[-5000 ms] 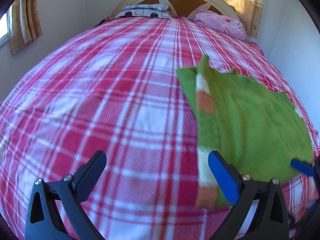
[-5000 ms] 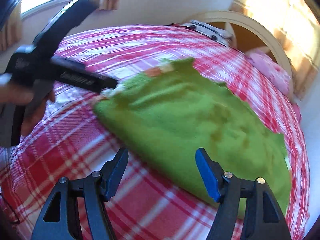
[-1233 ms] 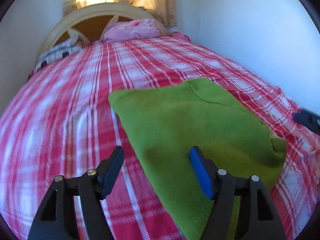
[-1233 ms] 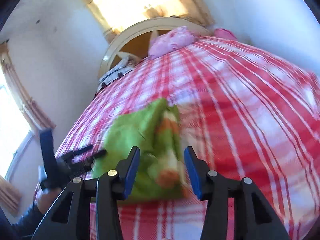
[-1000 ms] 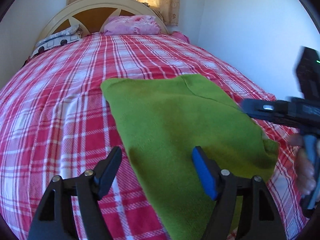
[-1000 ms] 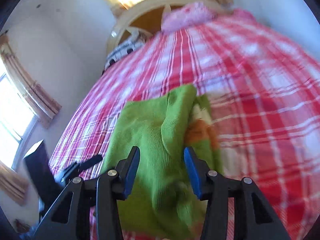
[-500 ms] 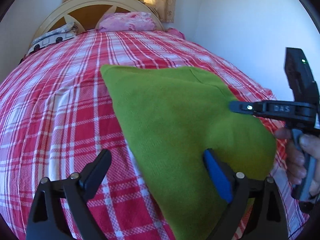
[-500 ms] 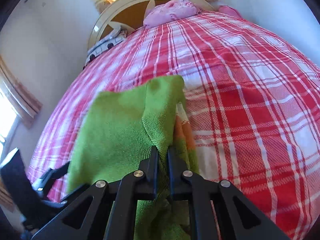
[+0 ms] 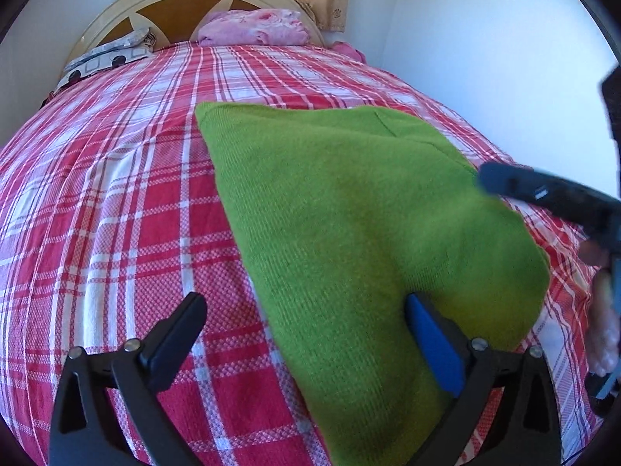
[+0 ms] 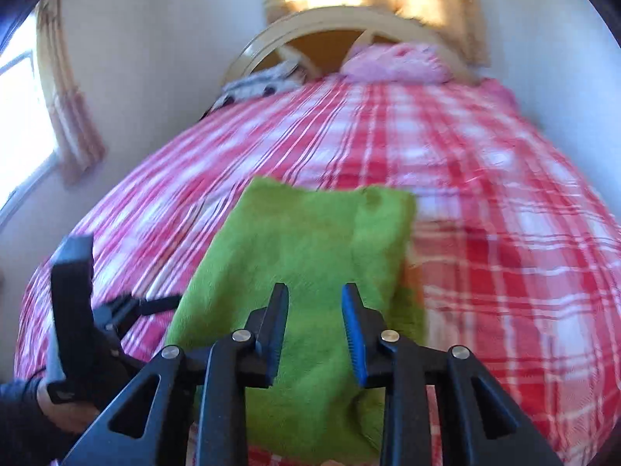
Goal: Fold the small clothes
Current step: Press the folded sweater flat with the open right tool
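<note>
A green knitted garment point(image 9: 349, 233) lies folded flat on a bed covered by a red and white plaid bedspread point(image 9: 116, 213), toward the bed's right side as the left wrist view shows it. At the left, the left gripper point(image 9: 306, 334) hovers over the garment's near edge with its jaws spread wide, having just been opening; nothing is pinched between them, and its blue-padded finger sits above the green cloth while the black finger is over bare bedspread. A broad stretch of plaid lies free to the left of the garment and beyond it up to the headboard point(image 9: 186, 4), where a pink pillow point(image 9: 256, 27) rests. At the right, the right gripper point(image 10: 315, 330) hangs over the garment with its jaws partly apart, just reopened, gripping nothing. A white wall point(image 9: 485, 58) runs close along the bed's right edge.
</note>
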Demonstrator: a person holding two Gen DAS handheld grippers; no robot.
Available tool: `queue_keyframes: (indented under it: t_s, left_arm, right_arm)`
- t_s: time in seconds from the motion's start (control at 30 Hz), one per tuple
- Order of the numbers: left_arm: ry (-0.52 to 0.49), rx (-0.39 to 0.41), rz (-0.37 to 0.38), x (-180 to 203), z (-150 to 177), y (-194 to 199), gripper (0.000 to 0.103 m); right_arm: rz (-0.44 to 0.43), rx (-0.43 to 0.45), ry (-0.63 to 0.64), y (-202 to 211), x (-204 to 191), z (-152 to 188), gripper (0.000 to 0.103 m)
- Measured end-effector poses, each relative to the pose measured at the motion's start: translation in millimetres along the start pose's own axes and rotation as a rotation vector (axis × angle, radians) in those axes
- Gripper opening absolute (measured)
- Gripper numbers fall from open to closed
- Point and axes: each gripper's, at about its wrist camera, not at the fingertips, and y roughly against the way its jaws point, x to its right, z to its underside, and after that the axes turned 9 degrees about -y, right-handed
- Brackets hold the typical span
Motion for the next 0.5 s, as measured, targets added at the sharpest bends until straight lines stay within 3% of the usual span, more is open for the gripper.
queue_keyframes:
  t_s: [0.1, 0.2, 0.33, 0.43, 0.5]
  left_arm:
    - [0.003, -0.007, 0.002, 0, 1, -1, 0.103]
    - [0.003, -0.01, 0.003, 0, 1, -2, 0.103]
    - [0.011, -0.016, 0.014, -2, 1, -4, 0.103]
    - [0.024, -0.017, 0.027, -5, 2, -5, 0.103]
    - [0.027, -0.018, 0.029, -5, 2, -5, 0.103]
  right_arm:
    - [0.077, -0.041, 0.009, -24, 11, -1, 0.029]
    - [0.051, -0.084, -0.014, -37, 26, -4, 0.023]
    - [0.104, -0.095, 0.038, -37, 15, -3, 0.023]
    - [0.129, -0.08, 0.045, -29, 6, -3, 0.027]
    - [0.126, -0.059, 0.058, -18, -1, 2, 0.038]
